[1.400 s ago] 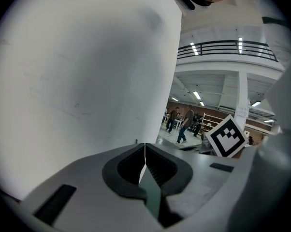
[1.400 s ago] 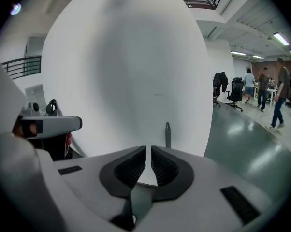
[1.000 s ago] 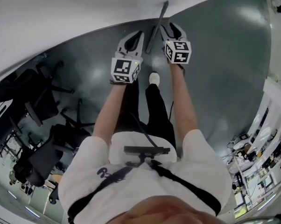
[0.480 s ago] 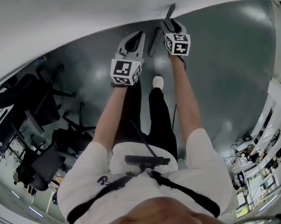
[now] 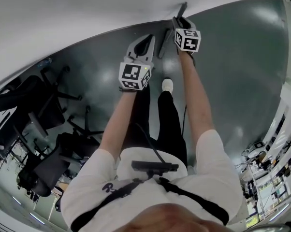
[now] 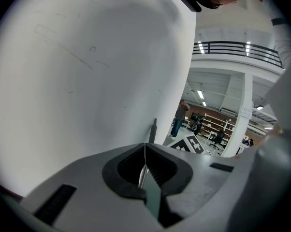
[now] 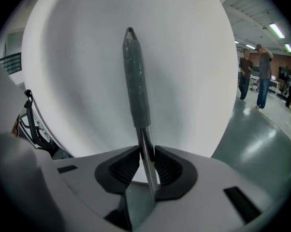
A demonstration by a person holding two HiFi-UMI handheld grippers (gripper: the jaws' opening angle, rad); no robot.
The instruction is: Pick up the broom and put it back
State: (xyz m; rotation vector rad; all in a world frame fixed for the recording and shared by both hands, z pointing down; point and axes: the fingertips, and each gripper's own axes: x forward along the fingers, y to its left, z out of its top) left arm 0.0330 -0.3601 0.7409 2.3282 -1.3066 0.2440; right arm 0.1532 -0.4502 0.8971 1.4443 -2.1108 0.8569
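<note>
Wall [image 5: 87, 13], plain and white, fills the far side of the scene, meeting a dark glossy floor [image 5: 242, 57] on which the person stands with both arms stretched forward; black office chairs [image 5: 34, 105] stand well apart at the person's left. Against the wall leans the broom [image 7: 131, 76], nearly upright, its grey sleeved grip topped by a hanging loop and a bare metal shaft running down below. The right claw [image 7: 145, 151] is closing on that metal shaft just under the sleeve, and the ribbed pads appear to be meeting the metal on both sides. The left claw [image 6: 145, 151] hangs lower and to the side, pinched fully together with nothing in it, pointing at the bare wall. The step in hand looks like the grasp that begins the pick-up: the broom is not yet lifted. The next move probably calls for finishing the squeeze until the shaft cannot slip, then drawing the handle away from the wall without letting the long lower end swing; the left claw would have to spread first if it is to steady the shaft.
</note>
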